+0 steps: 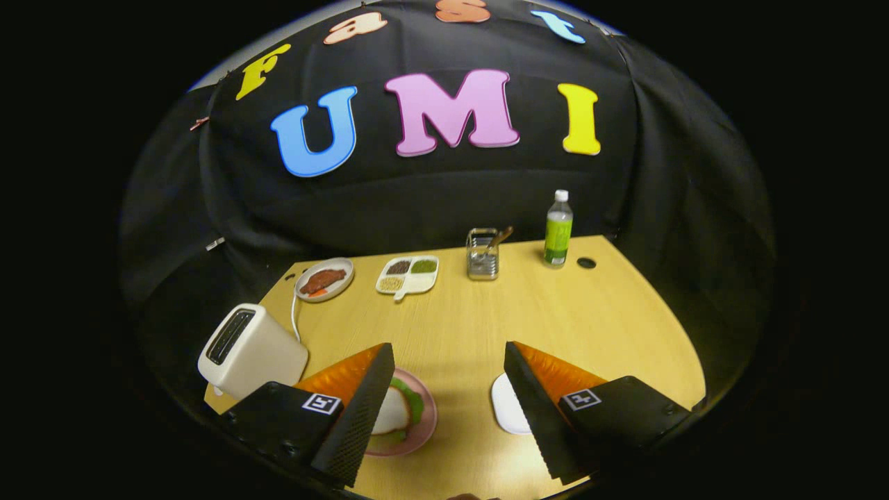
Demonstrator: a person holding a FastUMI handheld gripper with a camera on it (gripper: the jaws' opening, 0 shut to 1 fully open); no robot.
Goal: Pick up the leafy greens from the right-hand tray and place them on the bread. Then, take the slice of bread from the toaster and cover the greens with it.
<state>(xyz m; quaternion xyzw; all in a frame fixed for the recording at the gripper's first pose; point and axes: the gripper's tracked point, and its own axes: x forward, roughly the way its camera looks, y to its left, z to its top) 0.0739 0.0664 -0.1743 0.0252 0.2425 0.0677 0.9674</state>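
two fingers of the gripper (449, 378) stand wide apart at the near edge of the table (555, 319), with bare wood between them and nothing held — the jaws are open.

partly hidden behind the left finger sits a pink plate (425, 417). on it lies a pale slice of bread (392, 413) with leafy greens (413, 399) showing as a green fringe along its far and right side; whether the greens sit under this slice or on top of it cannot be told, since the finger covers much of the plate.

behind the right finger, a white tray (505, 406) peeks out, only its left edge visible.

left of the left finger and a little farther off stands a cream toaster (250, 351), its dark slots facing up and a white cord running from it toward the far side of the table. what is inside the slots cannot be made out.

along the far edge of the table, from left to right: a round plate with a brown piece of food (324, 279), a white divided dish (408, 274) with four small heaps in its compartments, a metal holder (483, 255) with a utensil handle leaning out of it, and an upright bottle (558, 229) with a green label and white cap. just right of the bottle is a small dark hole (586, 262) in the tabletop.
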